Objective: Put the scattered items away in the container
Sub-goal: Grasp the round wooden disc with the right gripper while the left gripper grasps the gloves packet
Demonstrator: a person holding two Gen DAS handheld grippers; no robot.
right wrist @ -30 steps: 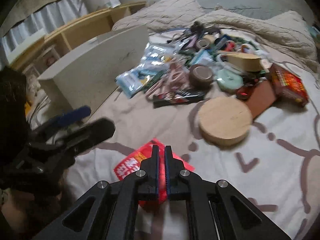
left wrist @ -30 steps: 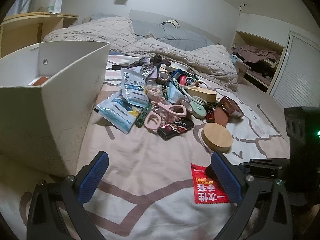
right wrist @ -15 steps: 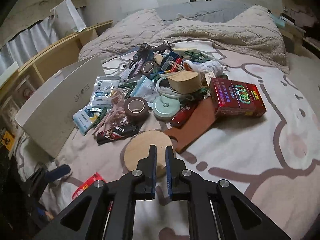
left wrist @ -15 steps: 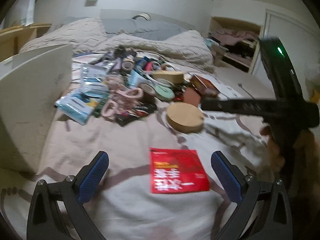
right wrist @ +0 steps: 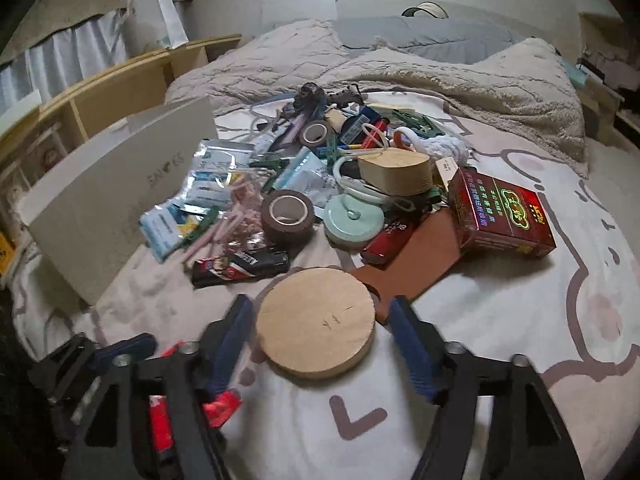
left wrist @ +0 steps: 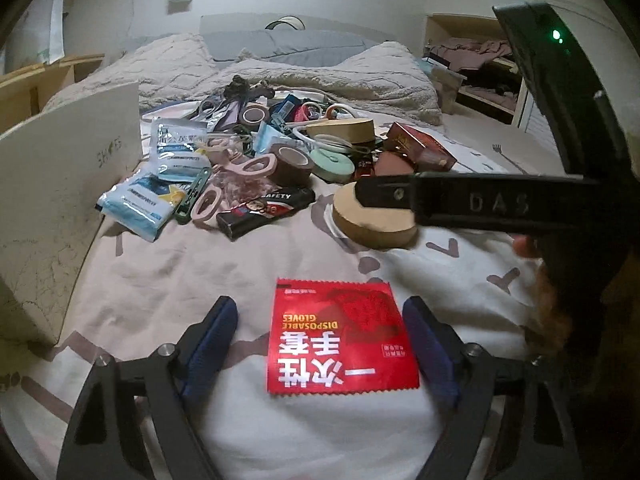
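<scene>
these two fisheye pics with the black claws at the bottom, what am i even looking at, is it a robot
No robot: a person holds a hand-held gripper in each hand, and each carries a camera looking along its two blue-padded fingers. So one picture is the left one's view, the other the right one's.

Both look over a bed strewn with small items, beside a white box for tidying them into.

The left hand-held gripper is closing around a red glove packet lying flat on the sheet; the pads do not yet press it. The right hand-held gripper is opening on either side of a round wooden disc, not gripping it. The black bar across the left view is the right gripper seen side-on.

Nothing is held yet.
</scene>
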